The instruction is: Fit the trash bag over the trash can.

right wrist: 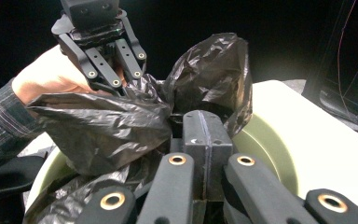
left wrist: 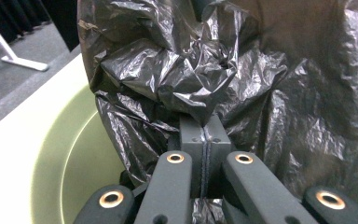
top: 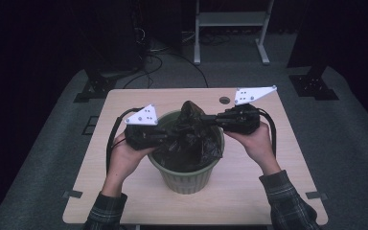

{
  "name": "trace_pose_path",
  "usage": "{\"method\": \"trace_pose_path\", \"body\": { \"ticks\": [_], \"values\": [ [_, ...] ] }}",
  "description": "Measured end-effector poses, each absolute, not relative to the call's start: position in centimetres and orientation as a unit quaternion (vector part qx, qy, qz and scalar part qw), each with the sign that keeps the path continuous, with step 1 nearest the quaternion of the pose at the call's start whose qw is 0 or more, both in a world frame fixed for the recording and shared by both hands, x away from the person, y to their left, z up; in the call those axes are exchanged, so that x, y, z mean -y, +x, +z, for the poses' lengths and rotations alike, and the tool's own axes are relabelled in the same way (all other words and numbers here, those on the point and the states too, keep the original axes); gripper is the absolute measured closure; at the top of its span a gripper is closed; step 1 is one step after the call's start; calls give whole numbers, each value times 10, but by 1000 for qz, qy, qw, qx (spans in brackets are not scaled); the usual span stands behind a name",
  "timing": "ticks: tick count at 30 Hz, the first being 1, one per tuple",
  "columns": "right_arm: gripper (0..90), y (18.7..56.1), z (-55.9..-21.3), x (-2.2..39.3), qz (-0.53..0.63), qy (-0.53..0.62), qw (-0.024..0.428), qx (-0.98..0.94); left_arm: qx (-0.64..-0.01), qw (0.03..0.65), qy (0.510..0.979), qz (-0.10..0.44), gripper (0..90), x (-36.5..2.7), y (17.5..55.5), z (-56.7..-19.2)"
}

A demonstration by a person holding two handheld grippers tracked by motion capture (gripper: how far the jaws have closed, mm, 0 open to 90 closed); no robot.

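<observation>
A black plastic bag sits crumpled in a pale green ribbed bin at the middle of the table. My left gripper reaches in from the left, level with the rim. Its jaws are pressed together on a bunched fold of the bag. My right gripper comes from the right and is shut on the bag's raised peak. In the right gripper view its pads pinch the film, and the left gripper bites into the bag across the bin.
The bin stands on a light wooden table with a small round hole near the far edge. Bare tabletop lies on both sides of the bin. Beyond the table are dark floor, cables and a white stand.
</observation>
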State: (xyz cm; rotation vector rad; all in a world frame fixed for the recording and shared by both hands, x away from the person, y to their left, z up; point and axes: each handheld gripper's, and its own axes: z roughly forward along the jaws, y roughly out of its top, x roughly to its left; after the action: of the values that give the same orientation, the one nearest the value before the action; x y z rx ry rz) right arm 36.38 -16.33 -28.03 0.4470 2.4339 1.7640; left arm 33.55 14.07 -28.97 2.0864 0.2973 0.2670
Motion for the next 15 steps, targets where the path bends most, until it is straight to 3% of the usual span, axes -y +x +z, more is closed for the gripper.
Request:
{"method": "trace_pose_path", "body": {
  "ticks": [3,5,7,15],
  "values": [
    [900,362,-279,165,579,145,50,-801,-123,489,857,109,897,-144,335,-291],
    [786,362,-279,165,587,150,56,-793,-121,491,856,105,897,-142,335,-291],
    [737,363,-277,164,594,147,48,-789,-118,489,858,104,897,-140,334,-292],
    [612,368,-276,150,594,161,48,-787,-102,482,865,98,897,-130,331,-294]
  ]
}}
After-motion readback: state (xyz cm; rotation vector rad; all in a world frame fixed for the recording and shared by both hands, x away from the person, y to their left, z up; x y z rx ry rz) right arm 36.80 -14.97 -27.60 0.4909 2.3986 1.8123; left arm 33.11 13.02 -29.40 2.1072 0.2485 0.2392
